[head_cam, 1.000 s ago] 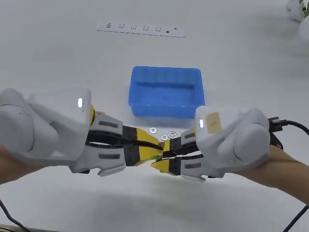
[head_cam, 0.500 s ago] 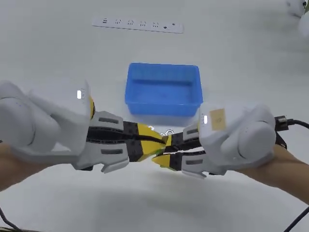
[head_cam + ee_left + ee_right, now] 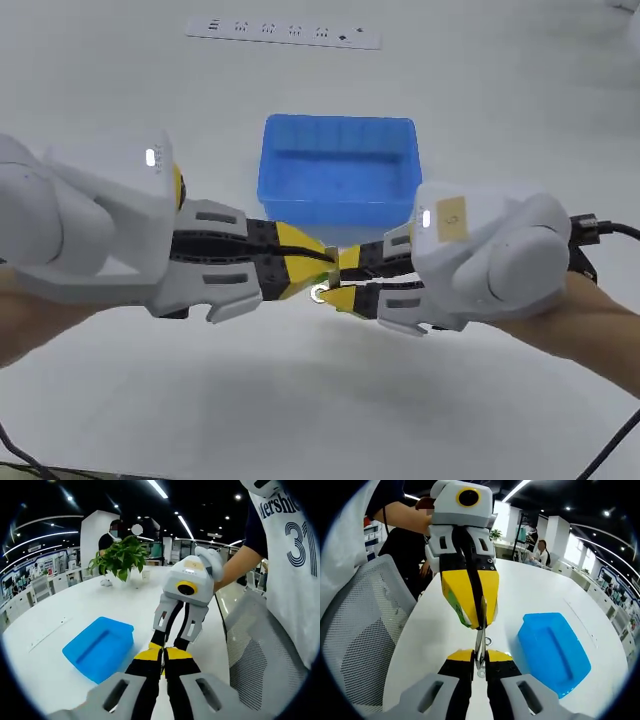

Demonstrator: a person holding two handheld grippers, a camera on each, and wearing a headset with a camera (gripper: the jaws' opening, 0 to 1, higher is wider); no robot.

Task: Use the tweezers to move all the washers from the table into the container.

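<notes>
My left gripper [image 3: 318, 263] comes in from the left, jaws clenched on one end of the tweezers [image 3: 481, 625]; the thin tweezers bridge the two grippers tip to tip above the white surface [image 3: 300, 400]; a washer [image 3: 488, 641] lies on the surface just beside the tweezers; the blue container [image 3: 338, 208] sits just beyond the tips; my right gripper [image 3: 345, 280] is clamped on the tweezers' other end.

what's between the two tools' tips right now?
The tweezers: a thin metal strip running from the left tool to the right tool, both shut on it. The right gripper view shows it best.
</notes>
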